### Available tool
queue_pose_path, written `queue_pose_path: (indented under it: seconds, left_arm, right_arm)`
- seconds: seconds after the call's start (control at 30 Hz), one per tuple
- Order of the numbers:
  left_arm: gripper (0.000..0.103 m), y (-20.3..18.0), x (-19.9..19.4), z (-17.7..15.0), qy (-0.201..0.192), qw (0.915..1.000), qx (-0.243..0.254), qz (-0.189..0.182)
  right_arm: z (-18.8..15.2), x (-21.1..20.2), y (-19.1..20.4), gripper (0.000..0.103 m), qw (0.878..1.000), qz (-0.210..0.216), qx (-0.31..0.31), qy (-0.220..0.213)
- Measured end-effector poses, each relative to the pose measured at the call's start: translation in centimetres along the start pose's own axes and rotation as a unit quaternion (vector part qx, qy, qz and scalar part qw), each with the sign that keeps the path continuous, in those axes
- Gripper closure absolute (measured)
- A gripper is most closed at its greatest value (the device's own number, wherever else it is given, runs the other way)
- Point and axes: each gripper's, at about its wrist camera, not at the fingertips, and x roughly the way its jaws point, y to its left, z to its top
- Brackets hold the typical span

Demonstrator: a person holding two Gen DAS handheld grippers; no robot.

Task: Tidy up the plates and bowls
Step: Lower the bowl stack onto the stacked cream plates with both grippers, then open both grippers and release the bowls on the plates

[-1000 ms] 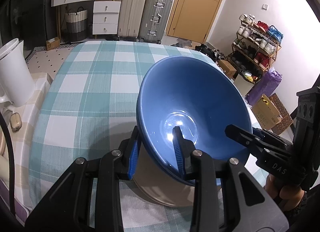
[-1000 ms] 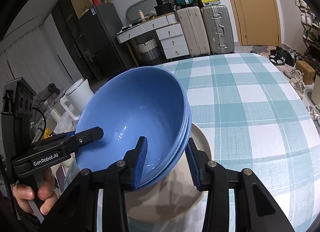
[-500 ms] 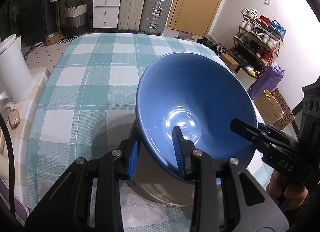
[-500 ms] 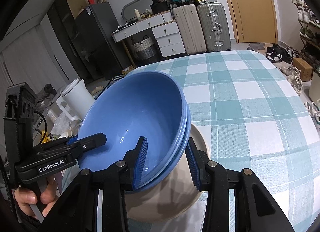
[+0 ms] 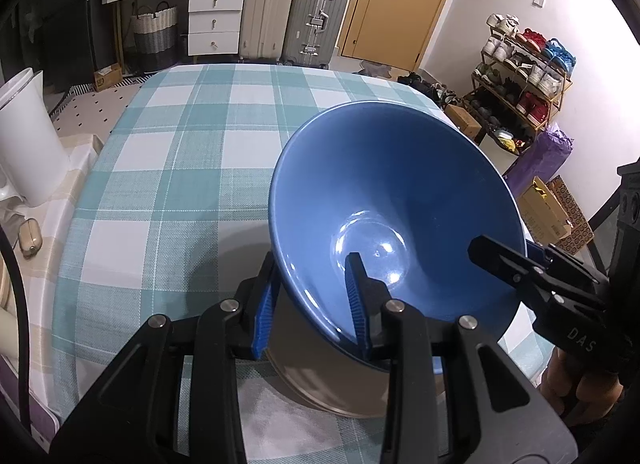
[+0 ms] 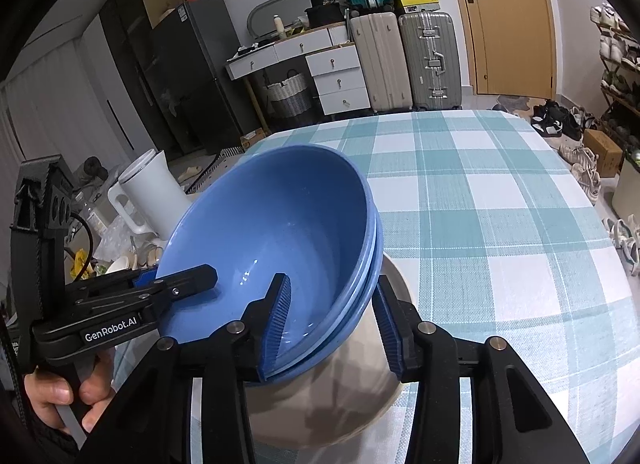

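In the left wrist view, a white kettle (image 5: 24, 144) stands at the far left edge of the frame beside the surface (image 5: 168, 168), which wears a teal and white checked cloth. Right of centre, the blue bowls (image 5: 392, 200) sit tilted, their opening turned toward the camera, resting on a beige plate (image 5: 320, 380) low in the frame. The left claw (image 5: 312, 304) is clamped on the near rim of the bowls: one blue pad lies against the outside wall, the other inside the basin. At the right edge the right claw (image 5: 516, 260) reaches in across the opposite rim, its lower pad hidden behind the bowls, with fingers of the person's hand below it in the lower right corner.

In the right wrist view, the person's left hand (image 6: 64, 396) grips the handle of the left claw (image 6: 176, 284) at the lower left, its tip lying over the rim. The kettle (image 6: 148, 192) stands behind it. In the middle the bowls (image 6: 280, 232) show as a nested stack, several rims visible along the right side, leaning over the plate (image 6: 328, 404). The right claw (image 6: 332, 316) straddles that stacked rim at the bottom centre and its jaws are opening; the right pad stands clear of the outer wall, the left pad inside the basin. The checked surface (image 6: 500, 232) fills the right half of the frame.
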Motion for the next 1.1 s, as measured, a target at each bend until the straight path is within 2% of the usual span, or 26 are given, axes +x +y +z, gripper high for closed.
queue_pose_path:
  seconds: [0.17,0.23,0.33,0.47,0.53,0.6,0.67,0.77,0.87,1.1]
  left_arm:
    - [0.065,0.0,-0.4,0.2,-0.008,0.9999,0.007,0.006]
    - [0.055,-0.1,-0.6,0.3,-0.011,0.9999,0.010,0.006]
    - [0.048,-0.1,-0.9,0.4,-0.017,0.9997,0.017,0.011]
    - [0.037,-0.2,-1.7,0.4,-0.034,0.9988,0.031,0.017]
    - [0.026,-0.4,-2.3,0.3,-0.046,0.9980,0.038,0.020]
    - [0.024,-0.3,-3.2,0.2,-0.060,0.9971,0.044,0.015]
    - [0.021,-0.2,-4.1,0.1,-0.075,0.9958,0.049,0.014]
    - [0.001,-0.1,-5.8,-0.2,-0.103,0.9929,0.055,0.020]
    - [0.001,0.3,-7.3,-0.7,-0.132,0.9895,0.058,0.014]
    - [0.001,1.1,-8.5,-2.1,-0.167,0.9842,0.058,0.013]
  right_arm:
    - [0.1,-0.5,0.3,0.053,1.000,-0.001,-0.012,-0.009]
    - [0.2,-0.6,0.4,0.051,1.000,-0.003,-0.017,-0.007]
    - [0.2,-0.5,0.3,0.048,1.000,-0.007,-0.018,-0.003]
    - [0.2,-0.7,0.0,0.032,1.000,-0.003,-0.018,-0.004]
    - [0.3,-0.9,-0.2,0.024,1.000,0.003,-0.019,-0.008]
    - [0.4,-1.4,-0.4,0.008,0.999,0.010,-0.027,-0.015]
    - [0.4,-2.0,-0.5,0.001,0.999,0.013,-0.040,-0.027]
    - [0.3,-2.8,-0.8,0.001,0.997,0.009,-0.062,-0.043]
    - [0.2,-3.7,-1.5,0.001,0.995,0.023,-0.069,-0.063]
    - [-0.9,-5.2,-3.2,0.001,0.988,0.048,-0.081,-0.120]
